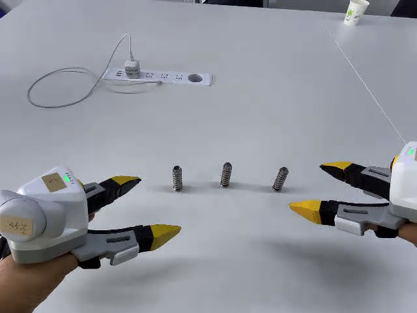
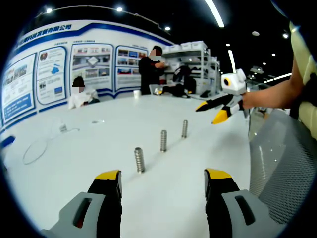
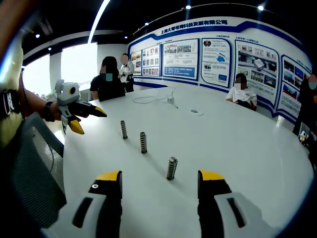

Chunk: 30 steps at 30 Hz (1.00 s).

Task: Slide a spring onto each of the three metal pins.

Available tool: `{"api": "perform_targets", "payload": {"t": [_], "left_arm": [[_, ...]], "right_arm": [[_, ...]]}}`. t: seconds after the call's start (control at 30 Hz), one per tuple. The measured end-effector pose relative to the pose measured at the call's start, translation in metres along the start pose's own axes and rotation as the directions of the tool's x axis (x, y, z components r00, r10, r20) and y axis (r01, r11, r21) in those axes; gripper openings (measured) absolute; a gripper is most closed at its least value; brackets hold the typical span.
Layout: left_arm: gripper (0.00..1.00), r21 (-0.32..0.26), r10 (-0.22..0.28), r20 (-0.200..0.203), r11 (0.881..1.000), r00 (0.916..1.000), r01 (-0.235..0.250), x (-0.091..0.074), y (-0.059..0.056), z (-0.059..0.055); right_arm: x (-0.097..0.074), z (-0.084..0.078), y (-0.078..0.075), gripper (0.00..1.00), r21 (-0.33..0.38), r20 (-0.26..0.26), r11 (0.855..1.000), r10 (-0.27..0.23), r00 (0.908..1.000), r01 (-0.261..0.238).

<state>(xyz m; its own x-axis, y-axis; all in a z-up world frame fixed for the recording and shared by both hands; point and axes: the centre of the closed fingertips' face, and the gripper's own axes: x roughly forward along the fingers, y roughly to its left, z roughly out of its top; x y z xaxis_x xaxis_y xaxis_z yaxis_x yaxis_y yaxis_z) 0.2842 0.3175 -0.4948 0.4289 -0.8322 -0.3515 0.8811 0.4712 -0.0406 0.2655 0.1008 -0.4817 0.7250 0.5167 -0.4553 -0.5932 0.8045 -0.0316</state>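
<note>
**Three springs upright, both sets of jaws apart**

Right gripper (image 3: 159,177) is over the white table (image 3: 247,148), its yellow-tipped jaws spread wide. Just ahead the nearest spring (image 3: 171,168) stands upright. The middle spring (image 3: 143,142) and far spring (image 3: 123,129) line up beyond it. Out left, the left gripper (image 3: 85,118) hovers above the table, jaws parted.

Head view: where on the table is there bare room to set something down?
Bare tabletop lies between the power strip and the springs, and nearer, between left claw and right claw. Crowded along the springs.
</note>
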Motion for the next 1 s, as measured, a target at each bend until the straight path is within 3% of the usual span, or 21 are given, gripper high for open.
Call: {"api": "perform_targets", "payload": {"t": [1.0], "left_arm": [[0.69,-0.001,0.005,0.000,1.000,1.0000,-0.005,0.0018,0.0023,0.0018]], "right_arm": [[0.0063,0.0037,0.0036,0.63,0.000,0.014,1.000,0.012,0.9998,-0.012]]}}
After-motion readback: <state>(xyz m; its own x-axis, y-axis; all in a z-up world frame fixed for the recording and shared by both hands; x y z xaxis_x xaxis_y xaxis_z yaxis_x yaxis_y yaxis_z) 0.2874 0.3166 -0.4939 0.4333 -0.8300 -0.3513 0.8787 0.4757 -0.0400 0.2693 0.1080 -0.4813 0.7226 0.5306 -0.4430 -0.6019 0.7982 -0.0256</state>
